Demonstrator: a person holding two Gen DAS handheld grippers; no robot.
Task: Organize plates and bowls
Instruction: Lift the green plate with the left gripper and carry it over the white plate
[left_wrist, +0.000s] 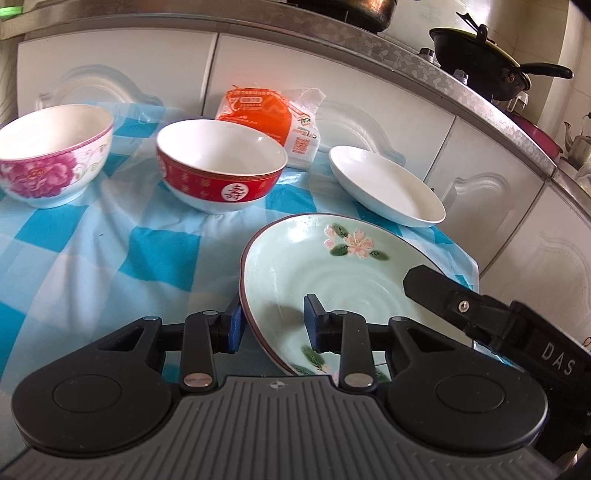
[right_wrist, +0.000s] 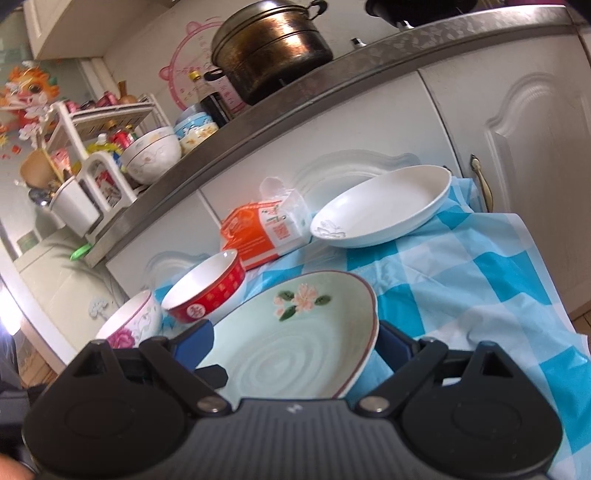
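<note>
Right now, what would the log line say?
left claw: open, astride green plate rim | right claw: open, over same plate | white plate: apart, untouched

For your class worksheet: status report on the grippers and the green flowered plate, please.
Left gripper astride green flowered plate's near rim, not yet clamped. Right gripper open, spanning the plate. White plate behind; red bowl to its left, clear of the plate.

Green plate (right_wrist: 291, 354) near rim hidden behind right claw (right_wrist: 295, 347)
</note>
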